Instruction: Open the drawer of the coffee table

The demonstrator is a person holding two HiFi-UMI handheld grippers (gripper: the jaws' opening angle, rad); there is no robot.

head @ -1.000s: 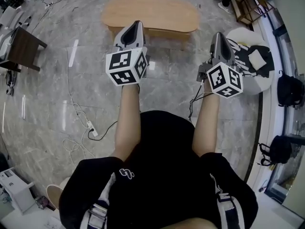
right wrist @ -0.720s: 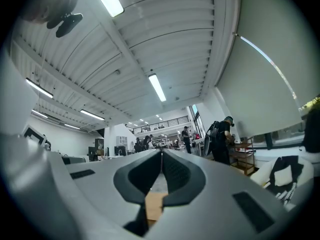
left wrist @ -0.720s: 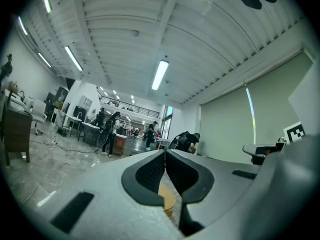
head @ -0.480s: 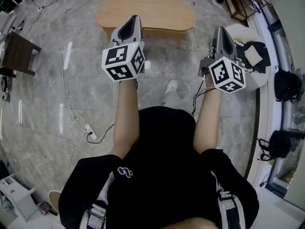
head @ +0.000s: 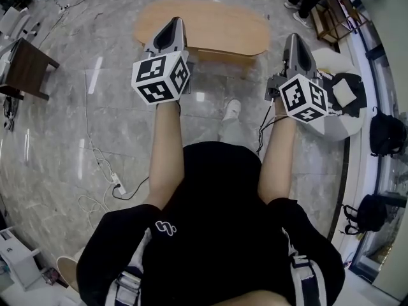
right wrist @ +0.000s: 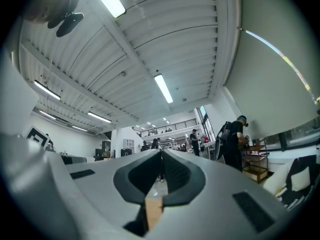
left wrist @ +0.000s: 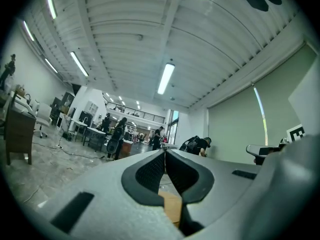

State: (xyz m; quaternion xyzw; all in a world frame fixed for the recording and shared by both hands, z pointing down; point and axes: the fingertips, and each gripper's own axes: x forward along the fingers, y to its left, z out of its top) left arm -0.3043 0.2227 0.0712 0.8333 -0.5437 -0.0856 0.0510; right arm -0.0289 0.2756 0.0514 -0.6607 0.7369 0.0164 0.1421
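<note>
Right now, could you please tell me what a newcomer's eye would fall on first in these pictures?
The left gripper and right gripper stand out first, both shut and empty, held out before the person, each bearing a black-and-white marker cube. Ahead of them stands the oval wooden coffee table on the grey marble floor, with no drawer pulled out.

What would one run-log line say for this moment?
left gripper: shut, empty | right gripper: shut, empty | coffee table: ahead, not touched
</note>
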